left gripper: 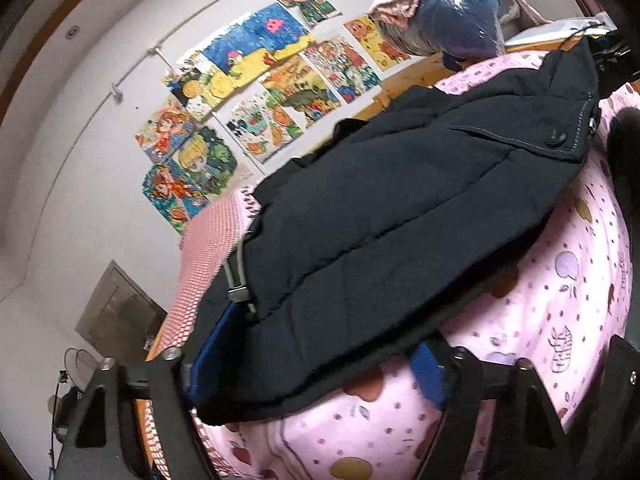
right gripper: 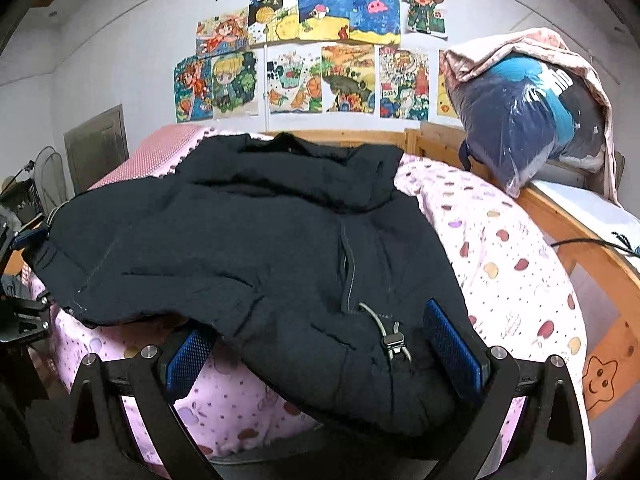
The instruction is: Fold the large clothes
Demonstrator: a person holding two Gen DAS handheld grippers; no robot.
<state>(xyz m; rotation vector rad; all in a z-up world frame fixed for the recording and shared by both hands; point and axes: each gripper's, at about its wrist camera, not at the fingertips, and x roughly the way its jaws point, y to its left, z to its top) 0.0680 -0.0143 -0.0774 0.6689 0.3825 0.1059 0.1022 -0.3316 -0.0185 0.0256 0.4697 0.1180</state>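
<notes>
A dark navy padded jacket (right gripper: 256,240) lies spread on a pink patterned bed cover (right gripper: 500,264), collar toward the wall. Its hem with a grey drawcord and toggle (right gripper: 394,340) faces the right wrist camera. My right gripper (right gripper: 320,350) is open, and the hem lies between its two blue pads (right gripper: 452,344). The left wrist view shows the jacket (left gripper: 400,208) from its side, with a buttoned flap at the far end. My left gripper (left gripper: 324,360) is open wide, its blue pads (left gripper: 430,372) on either side of the jacket's near edge. It also shows at the jacket's left corner (right gripper: 24,240).
A wooden bed frame (right gripper: 580,240) runs along the right, with a star cut-out. A bagged blue bundle under a pink cloth (right gripper: 528,120) sits at the bed's far right corner. Drawings (right gripper: 320,48) cover the wall. A red checked sheet (right gripper: 160,144) lies far left, near a fan (right gripper: 48,176).
</notes>
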